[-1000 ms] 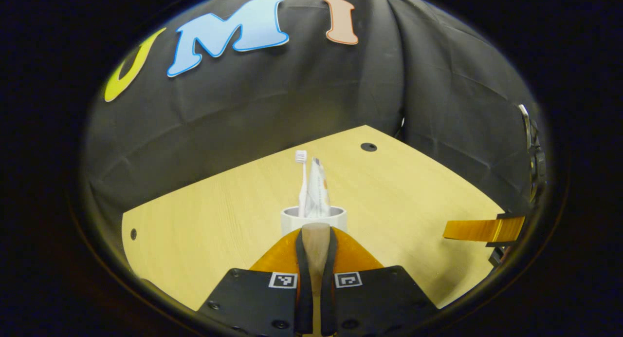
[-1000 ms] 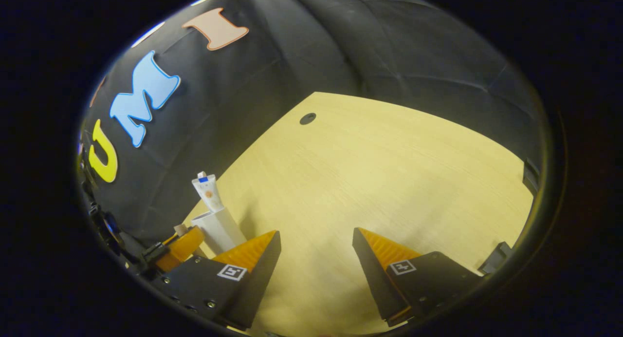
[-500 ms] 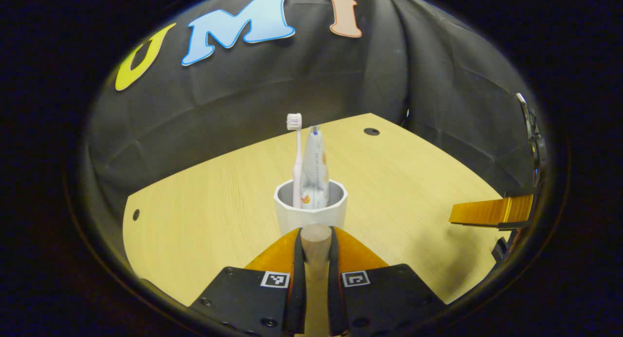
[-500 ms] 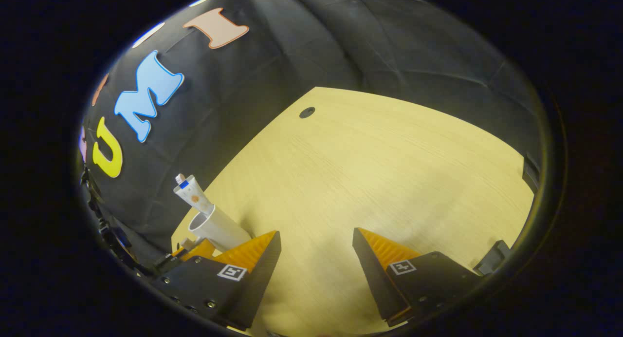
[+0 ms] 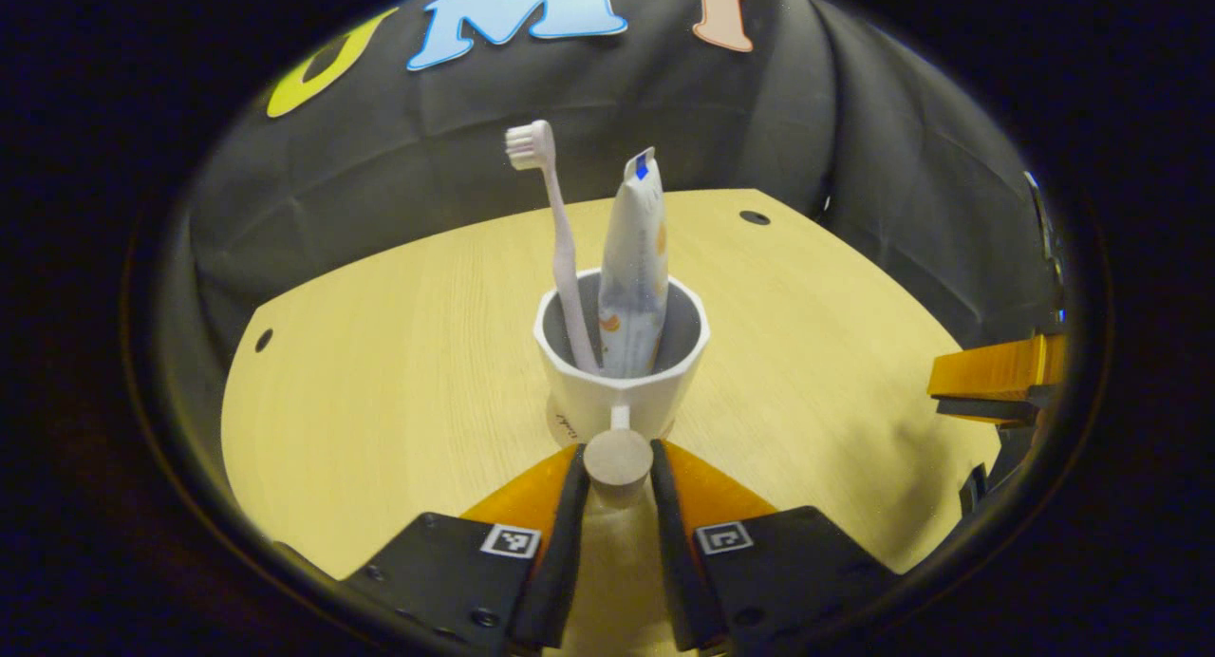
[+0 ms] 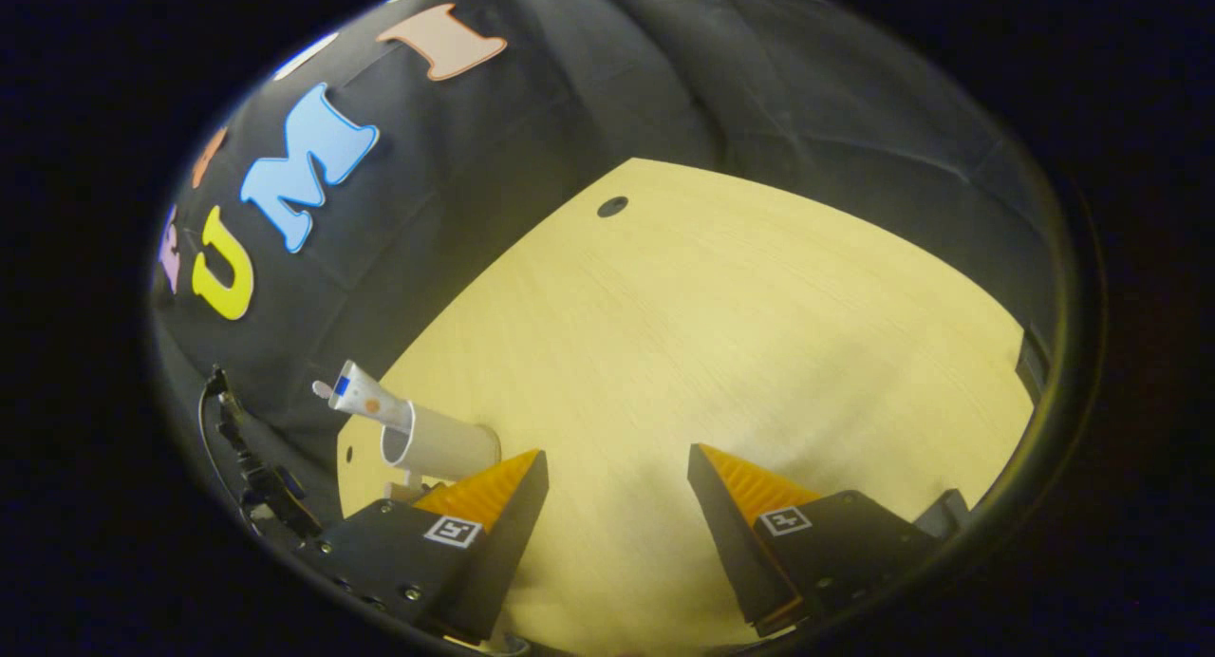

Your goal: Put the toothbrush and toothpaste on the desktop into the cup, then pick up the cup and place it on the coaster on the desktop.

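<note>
Black cloth walls close in behind a pale wood-grain worktop (image 5: 380, 353), where I hold one tool in each hand. In the left gripper view, my left tool (image 5: 617, 505) is clamped on the round wooden handle (image 5: 617, 459) of a white faceted cup (image 5: 622, 377), both fingers pressing the handle's sides at 6 o'clock. The cup sits at the centre of that view, just beyond the fingertips; whether its base touches the worktop I cannot tell. Inside it stand a pale pink toothbrush (image 5: 560, 249), bristles up and leaning toward 11 o'clock, and a white toothpaste tube (image 5: 631, 268), crimped end up, just beside the brush at its right. At 3 o'clock in the same view, one finger of my right tool (image 5: 997, 372) juts in from the edge, well apart from the cup.

In the right gripper view, my right tool (image 6: 617, 505) hangs over bare worktop (image 6: 721, 334) with its fingers spread wide, nothing between them. The cup (image 6: 446, 443) appears at 8 o'clock, the toothpaste tube (image 6: 365, 399) poking from its mouth. A dark round hole (image 6: 612, 205) marks the worktop at 12 o'clock.
</note>
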`<action>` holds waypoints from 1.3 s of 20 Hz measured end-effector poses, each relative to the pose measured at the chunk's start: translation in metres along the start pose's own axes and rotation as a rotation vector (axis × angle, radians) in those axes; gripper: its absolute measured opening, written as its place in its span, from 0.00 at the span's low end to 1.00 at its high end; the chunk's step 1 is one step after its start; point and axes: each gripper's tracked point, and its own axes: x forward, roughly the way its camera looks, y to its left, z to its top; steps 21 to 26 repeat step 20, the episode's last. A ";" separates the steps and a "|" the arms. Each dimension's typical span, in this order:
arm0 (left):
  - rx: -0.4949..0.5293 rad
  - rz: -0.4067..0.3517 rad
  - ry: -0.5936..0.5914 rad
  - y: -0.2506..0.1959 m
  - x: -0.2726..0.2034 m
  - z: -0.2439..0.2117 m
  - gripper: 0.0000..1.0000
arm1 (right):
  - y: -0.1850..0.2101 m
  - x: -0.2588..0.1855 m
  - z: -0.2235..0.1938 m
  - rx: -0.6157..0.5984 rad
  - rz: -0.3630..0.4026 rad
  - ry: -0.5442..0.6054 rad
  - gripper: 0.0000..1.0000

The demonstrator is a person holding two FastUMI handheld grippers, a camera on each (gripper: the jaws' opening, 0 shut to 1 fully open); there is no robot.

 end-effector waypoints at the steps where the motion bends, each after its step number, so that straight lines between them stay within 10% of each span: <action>1: -0.013 0.005 -0.013 0.000 -0.001 0.000 0.60 | 0.003 -0.003 0.004 -0.017 0.008 0.004 0.90; 11: -0.079 0.146 -0.188 -0.002 -0.096 0.044 0.61 | 0.084 -0.034 0.036 -0.274 0.186 -0.035 0.90; 13: -0.092 0.180 -0.253 0.000 -0.122 0.065 0.75 | 0.096 -0.042 0.044 -0.321 0.214 -0.066 0.90; 20: -0.078 0.326 -0.542 0.023 -0.250 0.163 0.67 | 0.123 -0.090 0.071 -0.532 0.219 -0.287 0.90; 26: -0.078 0.326 -0.542 0.023 -0.250 0.163 0.67 | 0.123 -0.090 0.071 -0.532 0.219 -0.287 0.90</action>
